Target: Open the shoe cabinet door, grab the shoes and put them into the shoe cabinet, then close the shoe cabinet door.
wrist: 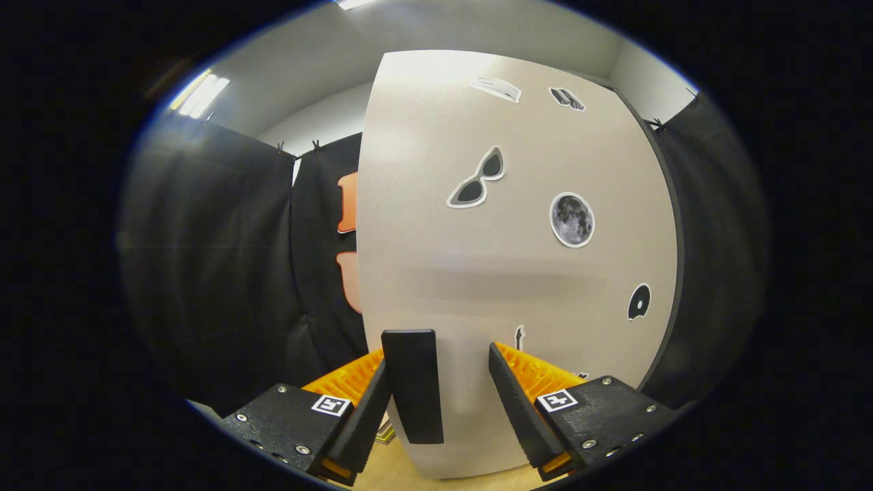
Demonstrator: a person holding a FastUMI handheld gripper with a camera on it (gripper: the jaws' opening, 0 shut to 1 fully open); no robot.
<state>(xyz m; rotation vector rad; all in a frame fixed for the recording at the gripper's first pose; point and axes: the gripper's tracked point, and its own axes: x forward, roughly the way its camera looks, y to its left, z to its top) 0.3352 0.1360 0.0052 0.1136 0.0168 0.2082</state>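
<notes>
While the shoe cabinet door [518, 273] rises as a pale, flat panel directly ahead of the fingers, its dark upright handle [412, 385] stands in the gap between them, close against the left finger [368, 416] and apart from the right finger. The gripper [440, 409] is spread wide, its fingers released; whether the left finger actually touches the handle cannot be told, and the right one presses on nothing. The door's lower edge sits just above a light wooden floor [382, 477] seen beneath the fingers.

Across the door's face, beyond the fingertips, are several stickers: a pair of sunglasses [477, 179] above the left finger, a round moon [572, 219] above the right, a dark disc [639, 301] further out to the right near the door's dark edge, and two smaller stickers high near the top.

To the left of the door hangs the booth's black cloth wall [218, 273], and more black cloth [716, 259] hangs to the right. Above are a white ceiling and a lit ceiling lamp [201, 94].
</notes>
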